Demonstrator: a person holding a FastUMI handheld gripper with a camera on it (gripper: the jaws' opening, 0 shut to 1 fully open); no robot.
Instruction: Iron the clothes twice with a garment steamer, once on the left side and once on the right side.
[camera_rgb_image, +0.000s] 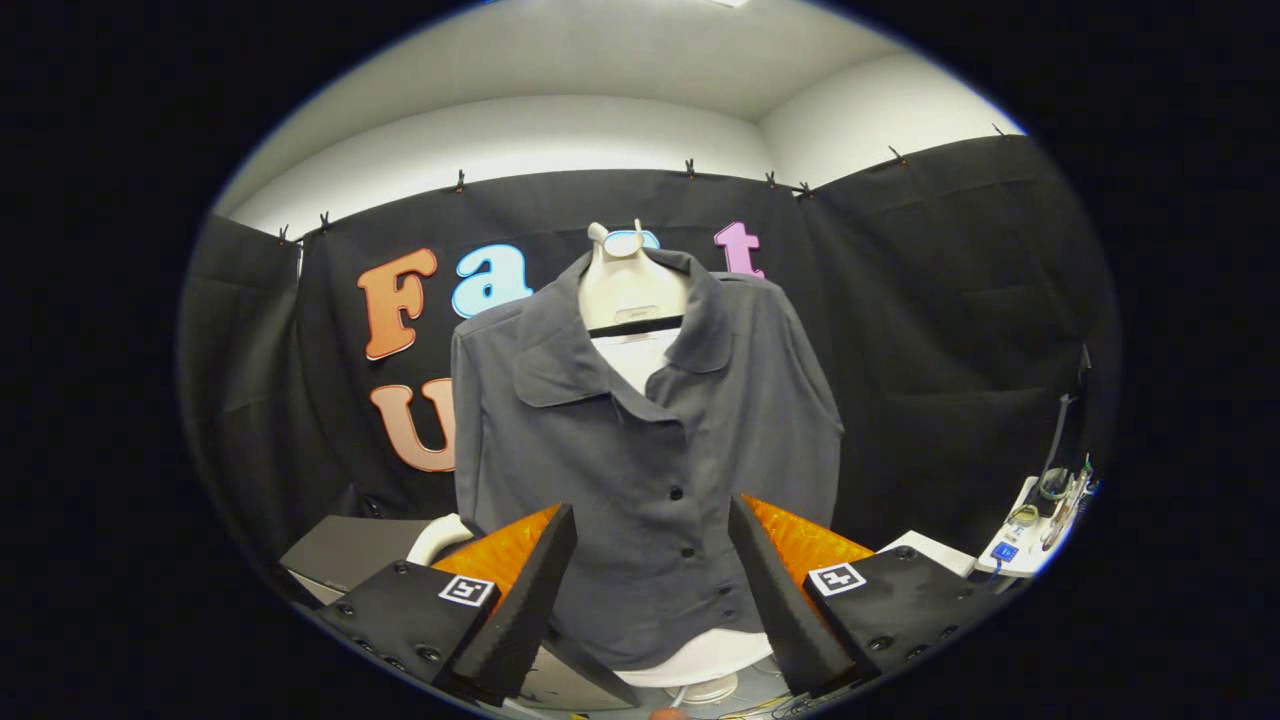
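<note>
You are holding the claw (652, 560) wide open with nothing between its fingers; it is facing the grey shirt (640, 440), which is hanging buttoned on a pale mannequin bust (630, 285) straight ahead at twelve o'clock, beyond the fingertips. The shirt is reading as thin, soft woven cloth; expect it to give and swing under any push, so treat it as light and limp, not as a firm surface. The garment steamer cannot be identified with certainty; a white curved part (438, 538) is showing at about ten o'clock just behind the left finger, and white devices (1030, 525) are sitting at about three o'clock on a bench edge; either may be it. Judged as a handheld appliance, it is likely rigid, smooth and moderately heavy; you are best closing on its handle, both fingers squarely across.
</note>
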